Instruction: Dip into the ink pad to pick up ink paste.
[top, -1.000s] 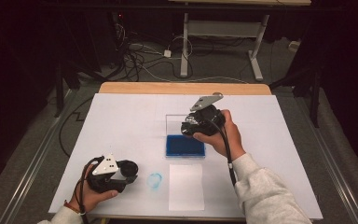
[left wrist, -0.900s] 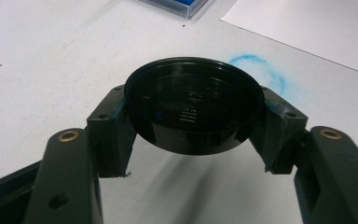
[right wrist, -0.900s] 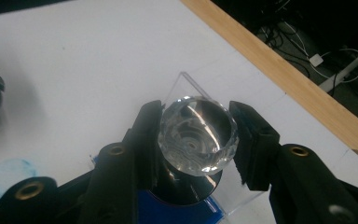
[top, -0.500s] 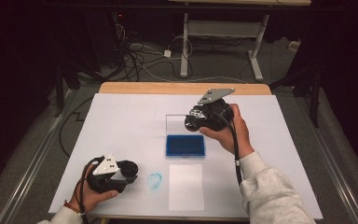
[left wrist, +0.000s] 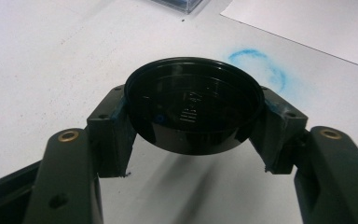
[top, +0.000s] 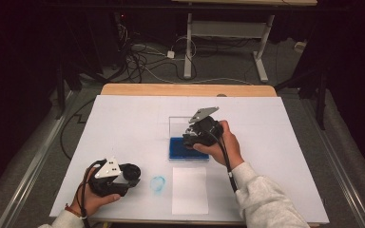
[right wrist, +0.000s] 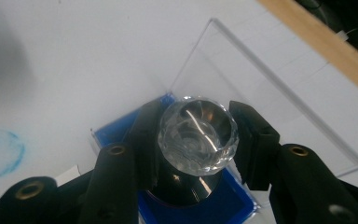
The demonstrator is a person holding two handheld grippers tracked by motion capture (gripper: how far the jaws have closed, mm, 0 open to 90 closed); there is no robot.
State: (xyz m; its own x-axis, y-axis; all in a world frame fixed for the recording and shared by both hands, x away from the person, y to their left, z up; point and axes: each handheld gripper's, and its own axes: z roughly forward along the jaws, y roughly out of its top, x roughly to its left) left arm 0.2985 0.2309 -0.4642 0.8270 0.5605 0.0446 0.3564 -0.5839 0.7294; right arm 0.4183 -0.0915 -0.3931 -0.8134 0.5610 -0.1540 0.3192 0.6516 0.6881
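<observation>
White paper covers the surface. Over the blue ink pad, in its open clear case, the right hand-held gripper grips a stamp by its faceted clear knob. The left hand-held gripper clamps a round black cap beside a blue ring print.

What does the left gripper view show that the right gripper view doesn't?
Left gripper view: a round black plastic cap clamped between the left gripper jaws.

Right gripper view: a stamp with a faceted clear knob gripped by the right gripper, over a blue ink pad with its clear lid raised.

Both: the blue ring smudge on the white table cover.
</observation>
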